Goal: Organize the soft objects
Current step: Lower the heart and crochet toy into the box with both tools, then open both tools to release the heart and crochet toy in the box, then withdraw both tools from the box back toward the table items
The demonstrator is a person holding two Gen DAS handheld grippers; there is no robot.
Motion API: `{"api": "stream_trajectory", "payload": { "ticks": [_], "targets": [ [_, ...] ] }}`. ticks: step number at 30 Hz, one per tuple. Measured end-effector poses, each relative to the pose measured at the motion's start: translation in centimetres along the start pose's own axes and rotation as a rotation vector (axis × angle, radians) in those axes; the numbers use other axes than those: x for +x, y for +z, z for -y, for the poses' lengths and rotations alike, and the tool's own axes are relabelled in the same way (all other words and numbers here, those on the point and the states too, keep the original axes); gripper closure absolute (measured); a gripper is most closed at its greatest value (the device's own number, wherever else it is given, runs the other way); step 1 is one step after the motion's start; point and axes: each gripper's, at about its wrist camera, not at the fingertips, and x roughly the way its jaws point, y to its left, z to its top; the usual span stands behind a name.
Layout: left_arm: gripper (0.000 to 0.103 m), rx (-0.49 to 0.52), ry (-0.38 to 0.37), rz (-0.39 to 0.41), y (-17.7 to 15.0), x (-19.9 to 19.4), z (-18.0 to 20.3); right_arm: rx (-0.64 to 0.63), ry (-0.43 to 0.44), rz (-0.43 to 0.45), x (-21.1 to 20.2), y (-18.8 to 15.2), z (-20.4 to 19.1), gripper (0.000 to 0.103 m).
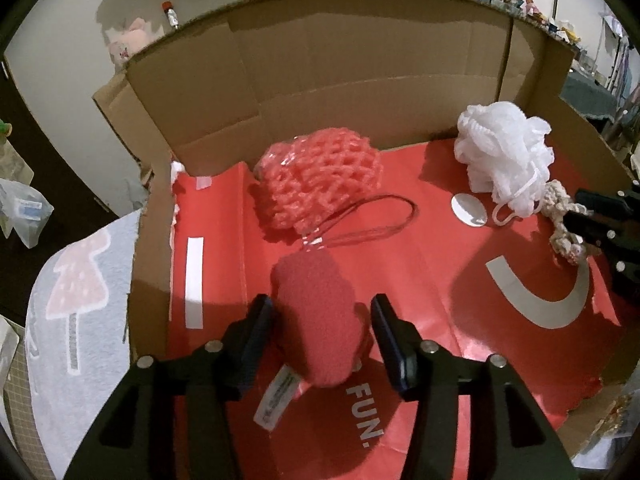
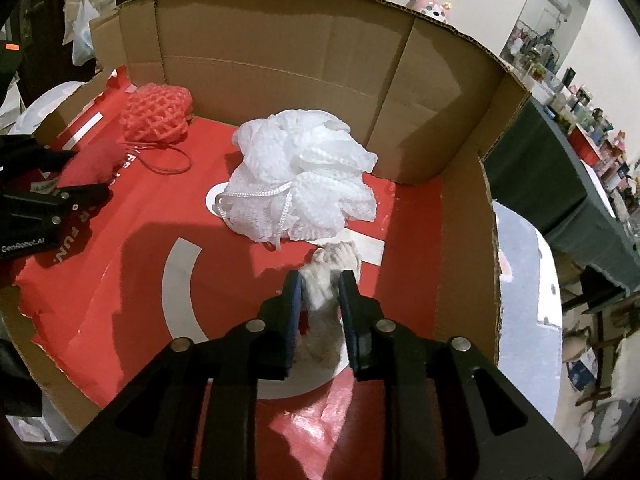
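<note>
My left gripper [image 1: 322, 312] is shut on a red plush toy [image 1: 316, 320] with a white label, just above the red paper floor of the cardboard box [image 1: 360, 52]. My right gripper [image 2: 320, 286] is shut on a cream knitted piece [image 2: 332, 268], low over the box floor; it also shows at the right edge of the left wrist view [image 1: 564, 216]. A white mesh bath pouf [image 2: 304, 180] lies just beyond the right gripper, and shows in the left wrist view [image 1: 504, 152]. A pink foam net [image 1: 320, 176] with a thin red cord lies beyond the left gripper.
The box walls [image 2: 280, 48] rise at the back and sides. A pale towel with a pink tree print [image 1: 80, 288] lies outside the box on the left. A dark green covered table [image 2: 560, 168] with small items stands to the right.
</note>
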Motion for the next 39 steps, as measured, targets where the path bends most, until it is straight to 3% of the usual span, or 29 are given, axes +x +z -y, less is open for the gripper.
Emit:
{"api": "stream_trajectory", "payload": {
  "ticks": [2,4,16,25,32,39],
  "targets": [
    [0.043,0.001,-0.001,0.012,0.0,-0.4,0.1,-0.003,-0.002,0.011,-0.2,0.0,-0.1,0.07],
    [0.042,-0.002,-0.002,0.021,0.0,-0.5,-0.3,-0.005,0.003,0.027,-0.6,-0.2,-0.3,0.035],
    [0.017,-0.014,0.012,0.126,-0.2,-4.5,-0.3,0.003,-0.014,0.101,-4.1,0.5,-0.4,0.034],
    [0.01,-0.038,0.031,0.232,-1.3,-9.6,-0.4,0.022,-0.032,0.173,-8.9,-0.1,-0.5,0.032],
    [0.0,-0.052,0.033,0.382,-3.9,-16.4,0.6,0.048,-0.02,0.265,-14.5,-1.9,-0.7,0.027],
    [0.0,-0.044,0.002,0.532,-7.6,-22.4,3.0,0.057,-0.025,0.378,-20.1,-5.4,-1.7,0.026]
  ]
}}
